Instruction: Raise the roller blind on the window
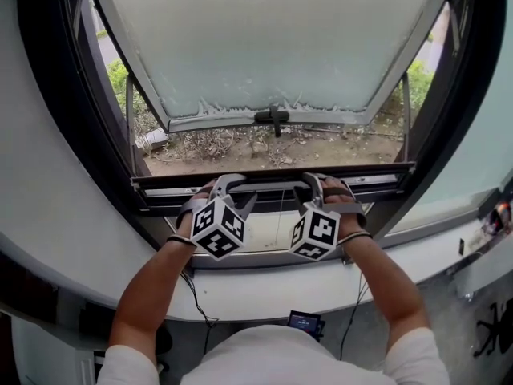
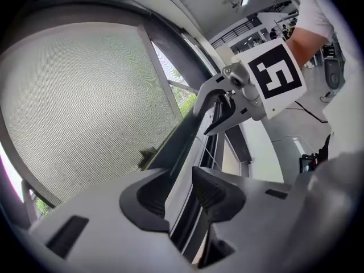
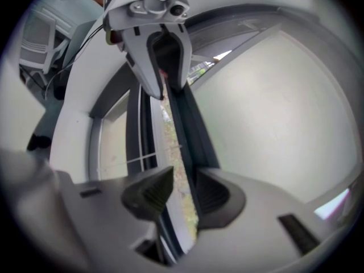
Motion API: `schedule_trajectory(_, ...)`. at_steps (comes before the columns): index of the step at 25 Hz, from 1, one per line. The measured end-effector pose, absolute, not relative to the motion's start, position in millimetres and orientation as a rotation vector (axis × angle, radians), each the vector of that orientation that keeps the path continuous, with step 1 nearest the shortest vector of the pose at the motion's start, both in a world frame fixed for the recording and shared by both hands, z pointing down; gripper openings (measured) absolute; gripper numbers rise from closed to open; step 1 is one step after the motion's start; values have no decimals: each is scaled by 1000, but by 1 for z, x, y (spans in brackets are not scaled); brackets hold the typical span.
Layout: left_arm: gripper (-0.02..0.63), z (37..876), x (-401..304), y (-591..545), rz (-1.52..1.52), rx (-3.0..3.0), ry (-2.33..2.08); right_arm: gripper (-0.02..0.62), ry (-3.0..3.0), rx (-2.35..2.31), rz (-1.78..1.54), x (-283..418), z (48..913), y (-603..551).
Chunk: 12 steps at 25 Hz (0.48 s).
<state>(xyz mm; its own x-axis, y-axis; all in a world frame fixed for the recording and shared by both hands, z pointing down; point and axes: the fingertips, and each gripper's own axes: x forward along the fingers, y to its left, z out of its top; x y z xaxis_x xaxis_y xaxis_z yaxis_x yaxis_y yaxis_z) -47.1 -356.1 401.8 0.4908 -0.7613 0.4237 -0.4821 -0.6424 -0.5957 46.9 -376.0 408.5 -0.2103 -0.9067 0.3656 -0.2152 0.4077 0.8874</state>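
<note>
Roller blind's dark btm rail [image 1: 272, 184] sits level across the window [image 1: 272, 46], low in its frame, w/ pale fine-mesh fabric [image 2: 85, 107] stretched flat beside it (weave clear only in left gripper view).

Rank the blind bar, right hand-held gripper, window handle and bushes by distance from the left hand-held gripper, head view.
1. Blind bar, in its jaws.
2. Right hand-held gripper, alongside, right.
3. Window handle, beyond, centre.
4. Bushes, outside, farthest.

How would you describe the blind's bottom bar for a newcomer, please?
Find the open window, its sash tilted outward. Across the opening's foot runs the bottom bar, a long dark rail: the only one gripped by the left hand-held gripper and right hand-held gripper.
</note>
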Motion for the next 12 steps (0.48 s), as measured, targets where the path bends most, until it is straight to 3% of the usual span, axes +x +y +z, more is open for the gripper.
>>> schedule_trajectory(12,133,342,-49,-359,-840,-2317,1067,130,-1702,1139,-981,45,347,-380)
